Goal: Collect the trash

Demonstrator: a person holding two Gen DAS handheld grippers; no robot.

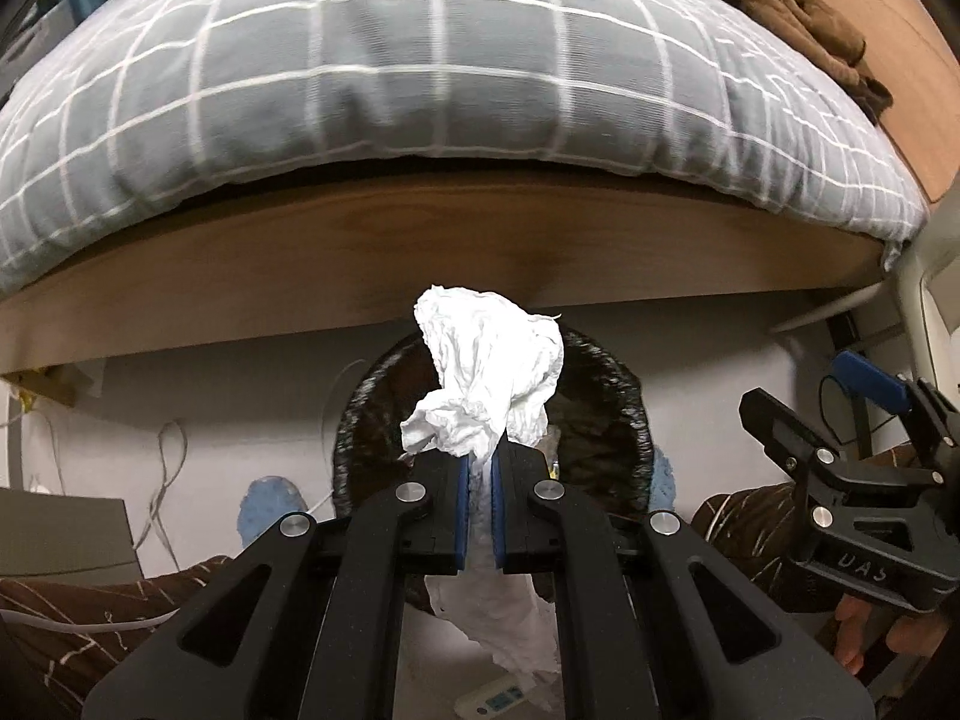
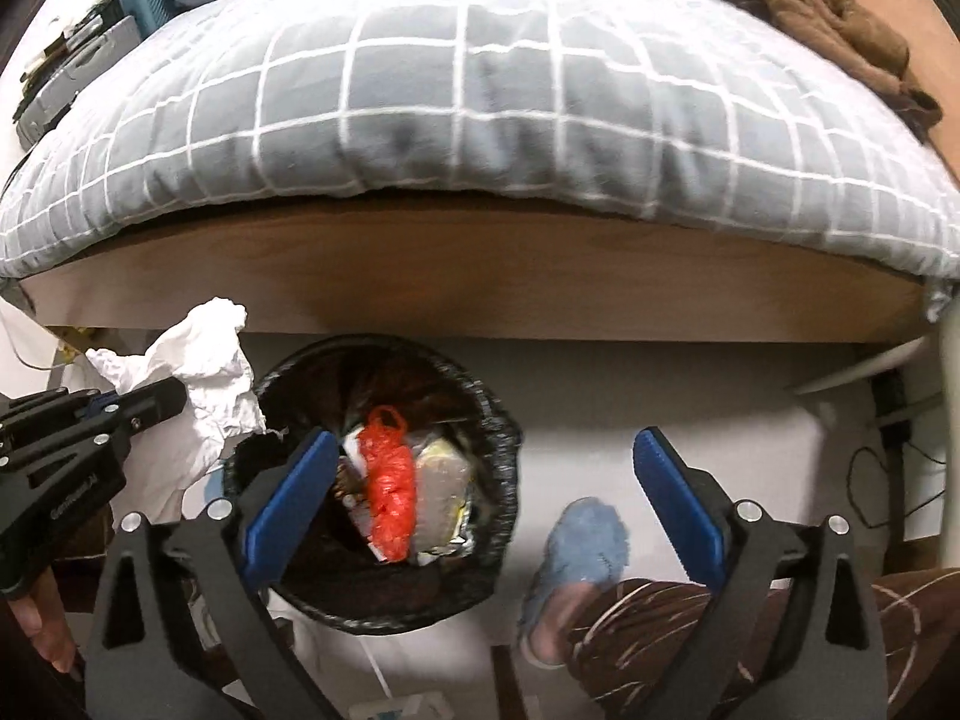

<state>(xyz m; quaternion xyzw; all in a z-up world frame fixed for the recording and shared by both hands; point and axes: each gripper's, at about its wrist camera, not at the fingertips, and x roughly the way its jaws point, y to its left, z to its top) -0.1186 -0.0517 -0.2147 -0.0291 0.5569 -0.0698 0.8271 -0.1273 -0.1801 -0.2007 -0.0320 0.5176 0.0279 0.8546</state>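
My left gripper [image 1: 480,465] is shut on a crumpled white tissue [image 1: 489,375], held above the black-lined trash bin [image 1: 606,420] on the floor. The right wrist view shows that same tissue [image 2: 198,372] and the left gripper [image 2: 162,396] just left of the bin's rim [image 2: 504,438]. My right gripper [image 2: 483,450] stands wide open over the bin with nothing between its blue pads [image 2: 672,480]. Inside the bin lie a red plastic bag [image 2: 390,492] and a silvery wrapper [image 2: 441,486]. From the left wrist view, the right gripper [image 1: 840,414] sits at the far right.
A bed with a grey checked duvet [image 1: 420,72] and a wooden frame [image 1: 450,252] rises just behind the bin. A person's leg in brown patterned trousers [image 2: 648,630] and a blue slipper [image 2: 576,546] stand right of the bin. Cables [image 1: 162,480] trail on the floor.
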